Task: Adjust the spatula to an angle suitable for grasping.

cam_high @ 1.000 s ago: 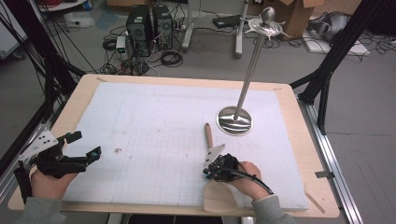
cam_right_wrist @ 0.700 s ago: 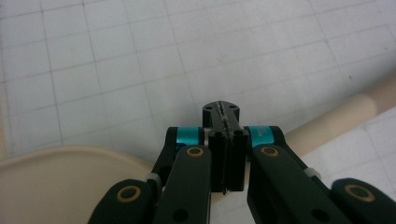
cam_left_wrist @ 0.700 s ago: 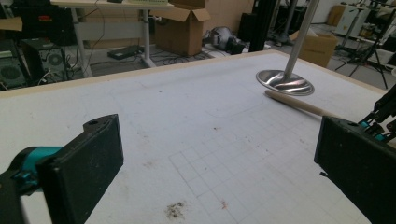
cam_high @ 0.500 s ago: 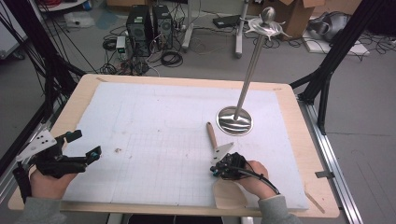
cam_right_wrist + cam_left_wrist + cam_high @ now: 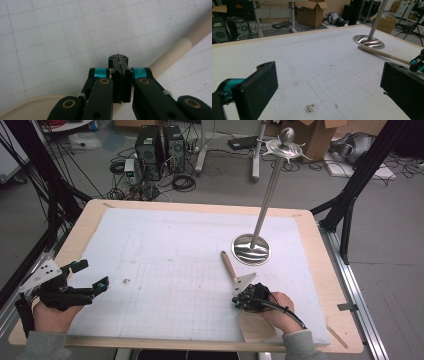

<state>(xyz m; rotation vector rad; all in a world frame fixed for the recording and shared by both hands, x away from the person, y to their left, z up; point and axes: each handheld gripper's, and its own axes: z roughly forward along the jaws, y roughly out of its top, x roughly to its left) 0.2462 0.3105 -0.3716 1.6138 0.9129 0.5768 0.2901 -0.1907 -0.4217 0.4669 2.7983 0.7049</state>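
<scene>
A person's right gripper (image 5: 239,299), jaws pressed together with nothing visible between them, rests near the table's (image 5: 200,207) front edge beside a wooden-handled spatula (image 5: 229,265), whose blade the hand partly hides. The left gripper (image 5: 90,276) hangs wide open at the front left corner. Open gridded mat lies between them; a metal stand (image 5: 251,249) rises at the right.

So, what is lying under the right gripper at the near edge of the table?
Under the right gripper lies a beige wooden spatula on the white grid mat. Its long handle and part of its flat blade show; the hand and gripper cover the middle.
</scene>
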